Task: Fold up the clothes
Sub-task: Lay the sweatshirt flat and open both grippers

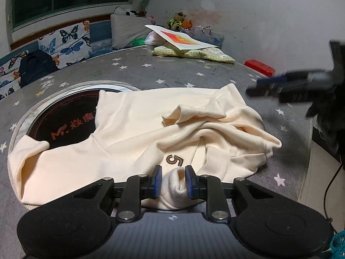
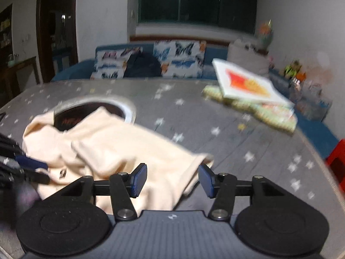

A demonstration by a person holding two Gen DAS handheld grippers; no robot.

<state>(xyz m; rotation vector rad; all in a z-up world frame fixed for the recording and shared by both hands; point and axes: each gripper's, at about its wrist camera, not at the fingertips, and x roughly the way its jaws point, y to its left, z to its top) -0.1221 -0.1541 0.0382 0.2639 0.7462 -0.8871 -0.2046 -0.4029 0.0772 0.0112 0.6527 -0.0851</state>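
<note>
A cream sweatshirt with a brown "5" lies crumpled on the grey star-patterned table. My left gripper is shut on a bunched fold of its near edge. My right gripper is open and empty, hovering over the sweatshirt's right end; the view is motion-blurred. The right gripper shows blurred at the right in the left wrist view. The left gripper shows at the left edge of the right wrist view.
A round black hotplate inset lies partly under the sweatshirt. A white card on a folded green cloth sits at the far side. A red box lies at the right edge. A sofa with butterfly cushions stands behind.
</note>
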